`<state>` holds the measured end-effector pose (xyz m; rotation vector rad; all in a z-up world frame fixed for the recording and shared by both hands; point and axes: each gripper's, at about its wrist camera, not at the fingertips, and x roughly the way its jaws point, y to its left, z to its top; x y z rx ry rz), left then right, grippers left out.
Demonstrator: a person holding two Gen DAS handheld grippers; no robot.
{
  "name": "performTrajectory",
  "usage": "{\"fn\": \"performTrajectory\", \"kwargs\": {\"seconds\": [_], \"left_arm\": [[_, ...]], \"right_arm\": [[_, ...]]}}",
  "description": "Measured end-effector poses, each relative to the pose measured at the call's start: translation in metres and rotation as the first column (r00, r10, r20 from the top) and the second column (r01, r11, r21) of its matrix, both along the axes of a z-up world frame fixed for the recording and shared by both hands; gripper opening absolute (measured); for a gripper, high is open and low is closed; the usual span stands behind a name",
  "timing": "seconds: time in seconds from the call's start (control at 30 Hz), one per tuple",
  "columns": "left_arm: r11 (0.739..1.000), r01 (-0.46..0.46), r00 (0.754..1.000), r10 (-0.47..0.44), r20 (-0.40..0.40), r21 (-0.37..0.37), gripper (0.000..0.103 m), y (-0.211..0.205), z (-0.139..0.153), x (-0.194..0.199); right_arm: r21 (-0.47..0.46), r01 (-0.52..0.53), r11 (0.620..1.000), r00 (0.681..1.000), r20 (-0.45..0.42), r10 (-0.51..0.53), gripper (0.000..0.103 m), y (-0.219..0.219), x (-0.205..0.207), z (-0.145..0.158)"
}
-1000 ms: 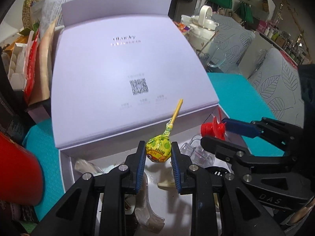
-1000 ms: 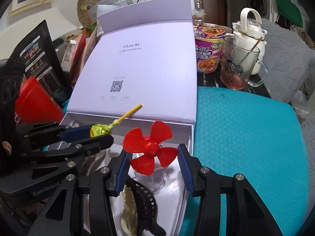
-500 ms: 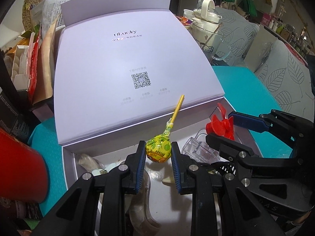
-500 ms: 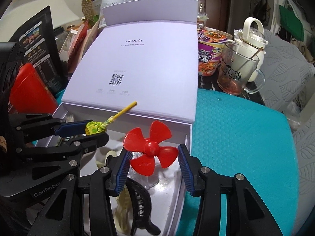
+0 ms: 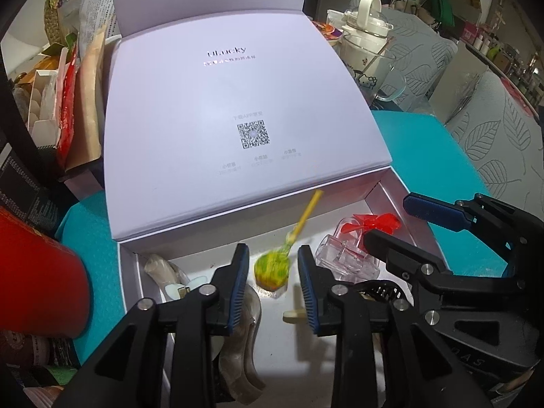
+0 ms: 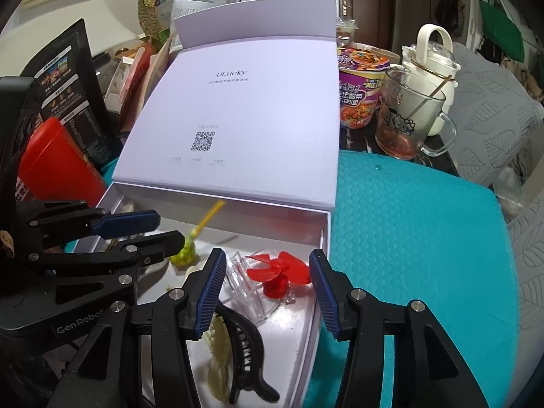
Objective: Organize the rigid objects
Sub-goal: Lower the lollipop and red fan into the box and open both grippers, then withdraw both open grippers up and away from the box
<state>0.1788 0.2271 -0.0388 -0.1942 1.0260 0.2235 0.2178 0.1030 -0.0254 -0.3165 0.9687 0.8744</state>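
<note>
My left tongs [image 5: 272, 268] are opening, the blurred lollipop [image 5: 272, 269] lying free between them in the white tray [image 6: 314, 319]; my right tongs [image 6: 267, 282] are widening around the red fan [image 6: 278, 268]. The box lid [image 5: 238, 125] is overhanging the tray's far end, hair clips [image 6: 244, 343] crowding beneath.

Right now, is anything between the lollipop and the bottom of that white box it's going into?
Nothing visible. The lollipop sits between the opening left tongs, their pads clear of it, over a bare patch of the white box. The hair clips lie off to the sides.
</note>
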Motion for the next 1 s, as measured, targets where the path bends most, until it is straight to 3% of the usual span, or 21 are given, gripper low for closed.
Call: {"fn": "performTrajectory", "kwargs": {"seconds": [0.1,0.17,0.63,1.0], "left_arm": [[1.0,-0.019,1.0,0.019,0.004,0.012,0.05,0.002,0.003,0.0],[1.0,-0.029,0.999,0.029,0.014,-0.002,0.052,0.005,0.004,0.0],[0.998,-0.067,0.997,0.067,0.044,0.009,0.052,0.007,0.016,-0.02],[0.994,-0.092,0.987,0.083,0.135,0.064,0.052,-0.003,0.062,-0.057]], "right_arm": [[0.006,0.001,1.0,1.0,0.0,-0.001,0.052,-0.002,0.0,0.003],[0.012,0.004,1.0,1.0,-0.001,-0.004,0.052,-0.004,0.0,0.006],[0.017,0.014,1.0,0.999,0.032,-0.015,0.052,-0.012,-0.008,0.021],[0.066,0.007,0.998,0.995,0.101,-0.013,0.052,-0.025,-0.034,0.062]]}}
